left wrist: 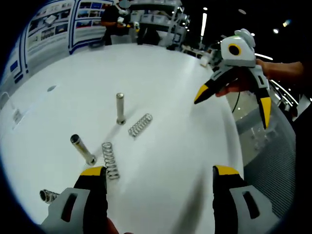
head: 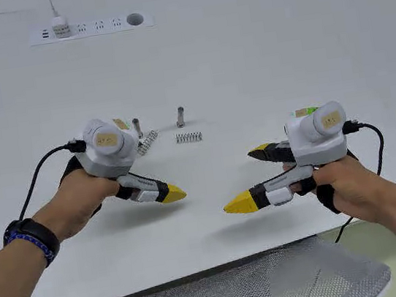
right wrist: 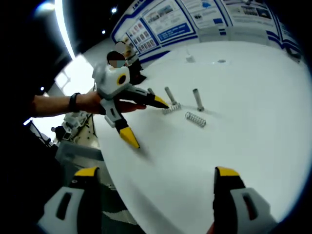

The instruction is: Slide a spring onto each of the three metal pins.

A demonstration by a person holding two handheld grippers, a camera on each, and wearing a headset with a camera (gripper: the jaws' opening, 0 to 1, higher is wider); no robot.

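Observation:
Two metal pins (head: 180, 115) (head: 137, 127) stand upright on the white table (head: 245, 60). Two loose springs lie flat beside them, one (head: 189, 137) near the right pin and one (head: 148, 141) by the left pin. In the left gripper view the pins (left wrist: 120, 108) (left wrist: 82, 148) and the springs (left wrist: 140, 124) (left wrist: 110, 160) lie just ahead, and a third metal piece (left wrist: 48, 196) sits by the left jaw. My left gripper (head: 158, 170) (left wrist: 158, 175) is open and empty, close beside the nearer spring. My right gripper (head: 250, 176) (right wrist: 156, 178) is open and empty, further right.
A white power strip (head: 89, 27) lies at the table's far edge. A black cable (head: 39, 174) trails from the left gripper. The table's front edge runs just below both hands, with a grey mesh chair (head: 275, 278) under it.

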